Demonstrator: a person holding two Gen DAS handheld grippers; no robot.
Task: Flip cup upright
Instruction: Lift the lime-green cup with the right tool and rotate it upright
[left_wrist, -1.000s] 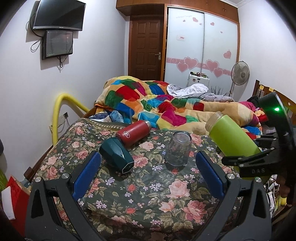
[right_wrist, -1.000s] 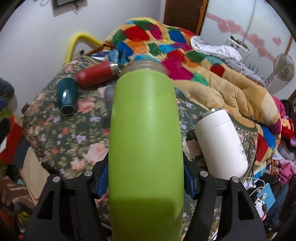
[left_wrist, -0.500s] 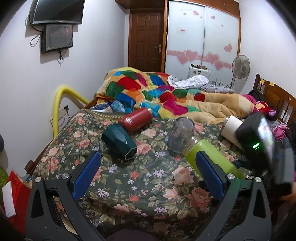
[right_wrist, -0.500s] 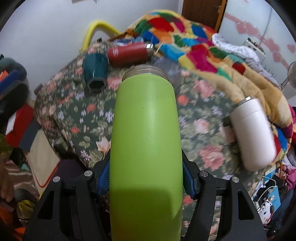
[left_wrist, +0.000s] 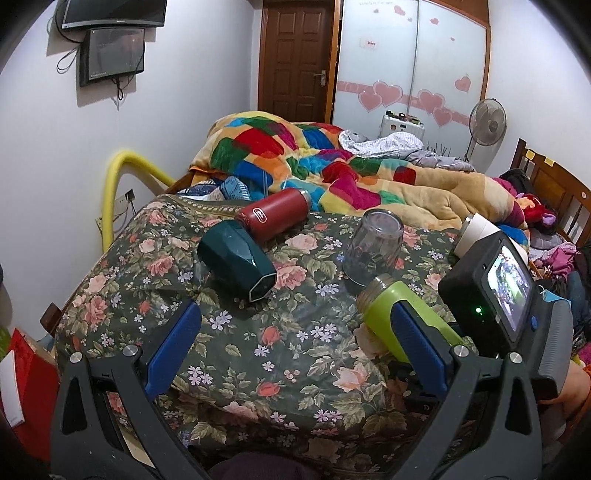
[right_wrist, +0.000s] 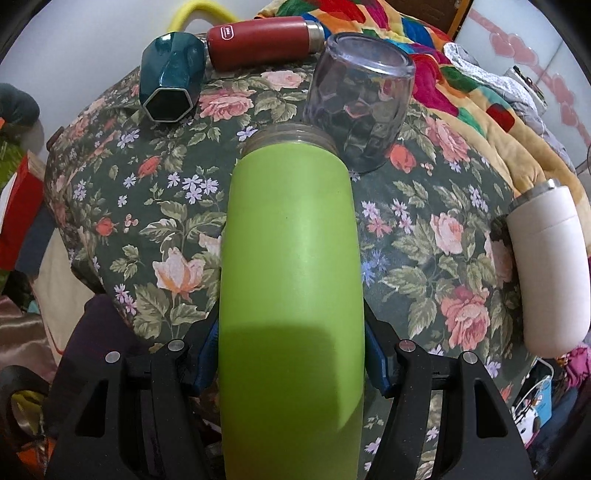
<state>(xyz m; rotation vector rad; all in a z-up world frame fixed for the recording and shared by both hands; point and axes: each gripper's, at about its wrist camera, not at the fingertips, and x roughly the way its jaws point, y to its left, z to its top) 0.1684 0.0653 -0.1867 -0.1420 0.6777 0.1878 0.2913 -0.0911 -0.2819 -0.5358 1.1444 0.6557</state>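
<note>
Since the green cup (left_wrist: 402, 314) sits low and tilted at lower right of the left wrist frame, mouth aimed toward centre frame and just short of the inverted glass tumbler (left_wrist: 373, 251), the main risk I see is its rim clipping that tumbler and knocking it over as the cup swings; the floral quilt (left_wrist: 258, 332) is soft and lumpy too, so a cup set on its base could well topple; left gripper (left_wrist: 295, 343) stands wide with nothing between its blue pads, the cup lying behind its right-hand pad, not inside the gap; teal faceted cup (left_wrist: 236, 262) and red flask (left_wrist: 273, 218) lie on their sides centre-left, well clear. In the right wrist frame the right gripper (right_wrist: 291, 358) is clamped on the green cup (right_wrist: 291, 277), which fills centre frame lengthwise along the fingers, threaded mouth at upper centre, looking right up against the tumbler (right_wrist: 362, 107), contact I cannot confirm; grip looks near the base end, so a smooth body could slip or pivot during rotation; white tumbler (right_wrist: 550, 266) lies at right edge, apart.
</note>
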